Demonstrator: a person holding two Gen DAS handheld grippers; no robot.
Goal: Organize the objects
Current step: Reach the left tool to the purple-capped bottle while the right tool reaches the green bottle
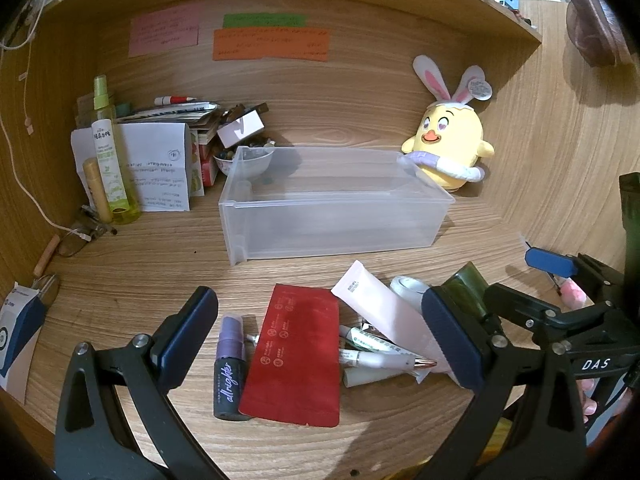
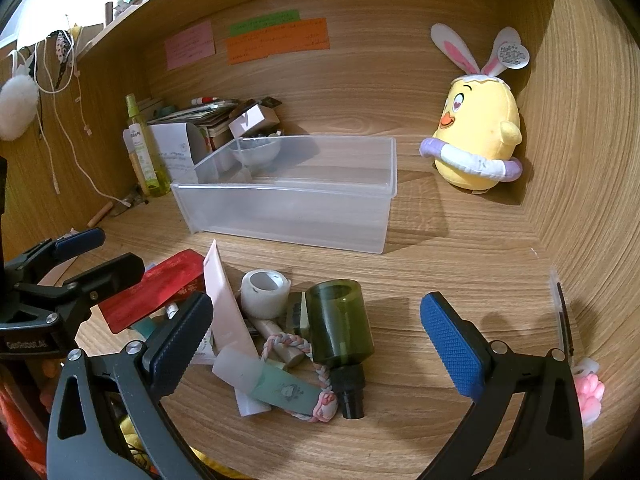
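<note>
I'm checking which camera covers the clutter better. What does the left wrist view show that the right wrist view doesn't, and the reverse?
Only the left wrist view shows the purple-capped spray bottle and the glasses by the left wall. Only the right wrist view shows the braided hair tie and the mint tube. Both show the clear plastic bin, the yellow plush chick, the red pouch and the dark green bottle.

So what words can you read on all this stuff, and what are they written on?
"allnighter": on the small dark spray bottle with the purple cap.
"DAS": on the right gripper's black body.
"GenRobot.AI": seems to be on the left gripper's black body, slightly blurred.
Sticky notes, white paper, tall yellow-green bottle, red pouch, small tubes, plush chick's tag: writing too small or blurred to read.
</note>
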